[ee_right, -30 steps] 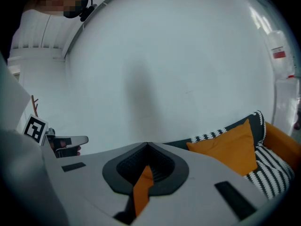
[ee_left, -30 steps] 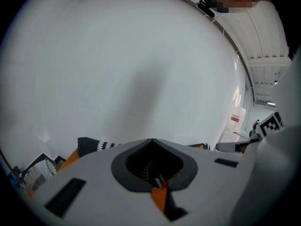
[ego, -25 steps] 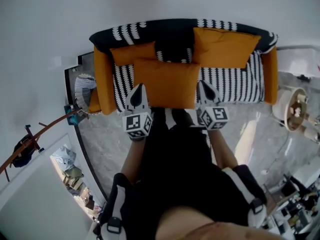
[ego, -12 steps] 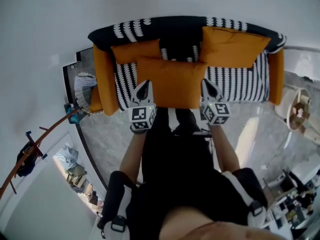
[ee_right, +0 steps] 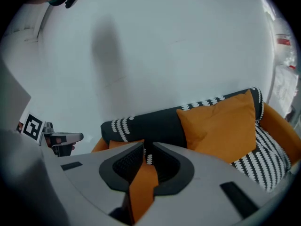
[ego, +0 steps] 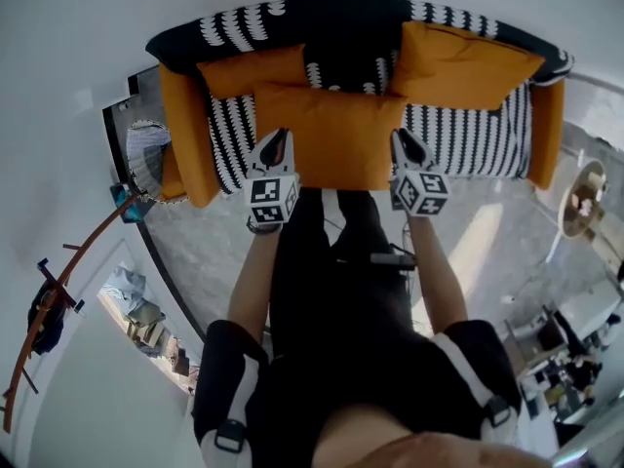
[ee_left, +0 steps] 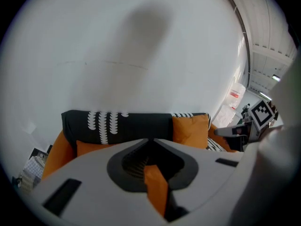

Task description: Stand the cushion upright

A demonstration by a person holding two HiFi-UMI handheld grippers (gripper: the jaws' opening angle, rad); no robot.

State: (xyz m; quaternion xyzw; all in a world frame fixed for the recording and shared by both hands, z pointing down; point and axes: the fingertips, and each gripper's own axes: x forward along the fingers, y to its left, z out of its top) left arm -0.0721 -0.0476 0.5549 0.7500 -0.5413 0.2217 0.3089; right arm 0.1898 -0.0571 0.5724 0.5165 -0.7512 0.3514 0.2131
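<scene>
A big orange cushion (ego: 331,144) lies over the middle of the striped sofa (ego: 468,139), with its near edge toward me. My left gripper (ego: 277,136) is at the cushion's near left corner and stays shut on it; orange fabric (ee_left: 155,187) is pinched between its jaws, which are just starting to part. My right gripper (ego: 400,136) is at the near right corner. Its jaws are opening with a gap at the tips, and a fold of cushion fabric (ee_right: 141,187) still lies between them.
A second orange cushion (ego: 463,66) leans on the backrest at the right, and a smaller one (ego: 255,71) sits at the left. The sofa has orange arms. A round side table (ego: 585,198) stands to the right and a basket (ego: 146,154) to the left.
Both grippers have sunk with the cushion toward the sofa seat. The right jaws have begun to part.
</scene>
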